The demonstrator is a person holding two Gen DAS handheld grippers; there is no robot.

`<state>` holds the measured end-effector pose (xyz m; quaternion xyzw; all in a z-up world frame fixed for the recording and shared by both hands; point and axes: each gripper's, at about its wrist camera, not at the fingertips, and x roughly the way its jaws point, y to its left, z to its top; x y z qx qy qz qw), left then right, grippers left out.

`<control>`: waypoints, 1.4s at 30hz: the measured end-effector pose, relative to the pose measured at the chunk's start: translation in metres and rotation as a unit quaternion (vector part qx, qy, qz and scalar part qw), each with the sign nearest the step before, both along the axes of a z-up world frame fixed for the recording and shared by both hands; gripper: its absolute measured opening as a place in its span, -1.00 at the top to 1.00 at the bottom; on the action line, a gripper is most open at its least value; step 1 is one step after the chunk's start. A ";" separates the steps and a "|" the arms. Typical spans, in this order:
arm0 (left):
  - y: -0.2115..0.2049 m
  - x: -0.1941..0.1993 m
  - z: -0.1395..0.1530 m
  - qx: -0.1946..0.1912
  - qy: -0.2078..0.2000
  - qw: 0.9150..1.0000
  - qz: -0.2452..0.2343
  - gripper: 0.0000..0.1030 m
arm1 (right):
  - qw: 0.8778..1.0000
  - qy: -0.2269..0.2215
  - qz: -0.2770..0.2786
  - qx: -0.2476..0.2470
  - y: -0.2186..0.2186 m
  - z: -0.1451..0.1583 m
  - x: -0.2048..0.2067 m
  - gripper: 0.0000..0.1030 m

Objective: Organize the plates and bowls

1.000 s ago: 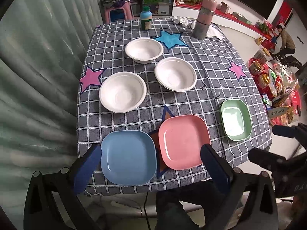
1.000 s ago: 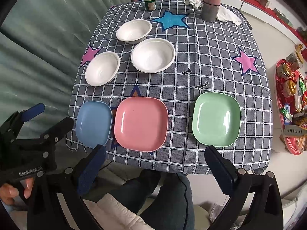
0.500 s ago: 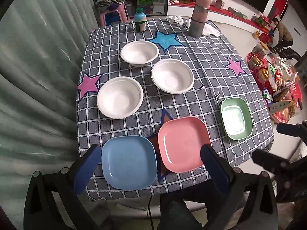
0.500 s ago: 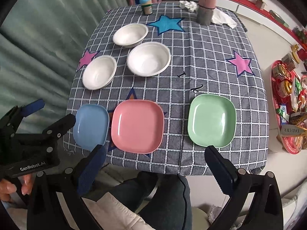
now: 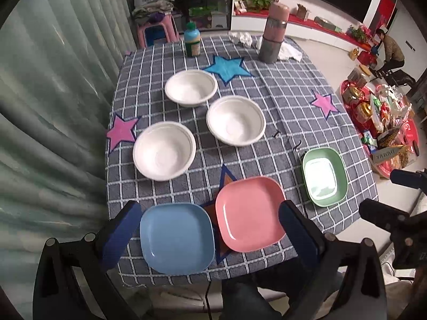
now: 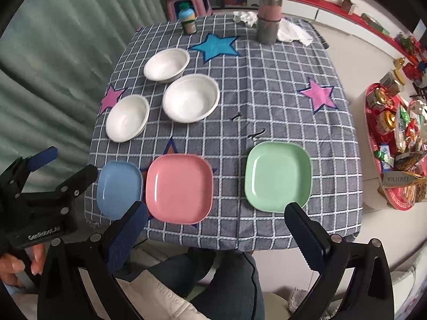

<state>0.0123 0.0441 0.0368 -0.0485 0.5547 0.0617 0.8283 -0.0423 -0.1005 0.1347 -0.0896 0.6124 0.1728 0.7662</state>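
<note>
- Left gripper (image 5: 209, 229): jaws spread wide, holding nothing, above the table's near edge over the blue plate (image 5: 177, 238).
- Right gripper (image 6: 217, 230): likewise spread and empty, near the green plate (image 6: 278, 176).
- Pink plate (image 5: 249, 213) lies between the blue and green ones.
- Three white bowls (image 5: 236, 120) sit farther back on the checked tablecloth (image 5: 288, 88).

both grippers drawn back from table (image 5: 280, 101) (plates unmoved)
</note>
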 end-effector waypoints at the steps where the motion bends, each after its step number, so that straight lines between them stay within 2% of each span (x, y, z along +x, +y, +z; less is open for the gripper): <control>1: -0.001 0.002 -0.001 -0.001 0.003 1.000 -0.002 -0.99 | 1.000 0.000 0.006 -0.002 0.002 -0.001 -0.002 -1.00; 4: -0.001 0.005 -0.008 -0.004 0.017 1.000 -0.003 -0.99 | 1.000 0.012 0.020 -0.009 0.007 -0.009 -0.005 -1.00; 10: 0.002 0.004 0.000 0.003 0.000 1.000 0.003 -0.99 | 1.000 -0.005 0.007 -0.001 0.001 0.001 0.001 -1.00; 16: 0.010 0.002 -0.010 -0.003 0.013 1.000 0.013 -0.99 | 1.000 0.010 0.021 -0.007 0.008 -0.012 -0.003 -1.00; 22: 0.020 -0.007 -0.012 -0.003 0.012 1.000 0.024 -0.99 | 1.000 0.008 -0.010 0.010 0.001 -0.008 0.007 -1.00; 25: 0.021 -0.010 -0.036 -0.002 0.034 0.999 0.018 -0.99 | 0.999 0.031 -0.003 0.012 0.008 -0.032 0.005 -1.00; 28: 0.023 -0.011 -0.065 -0.006 0.081 0.997 0.018 -0.99 | 0.997 0.081 0.001 -0.011 0.012 -0.071 0.001 -1.00; 32: 0.027 -0.010 -0.080 -0.027 0.124 0.991 0.032 -0.99 | 0.992 0.125 -0.022 -0.008 -0.001 -0.088 -0.002 -1.00; 35: 0.023 -0.007 -0.099 -0.026 0.153 0.987 0.032 -0.99 | 0.988 0.153 -0.028 -0.004 -0.004 -0.110 0.002 -1.00; 39: 0.018 -0.007 -0.134 -0.024 0.198 0.978 0.054 -0.99 | 0.978 0.205 -0.027 0.012 0.004 -0.161 0.014 -1.00; 42: 0.017 -0.002 -0.154 -0.012 0.209 0.976 0.067 -0.99 | 0.979 0.201 -0.019 0.014 0.016 -0.199 0.028 -1.00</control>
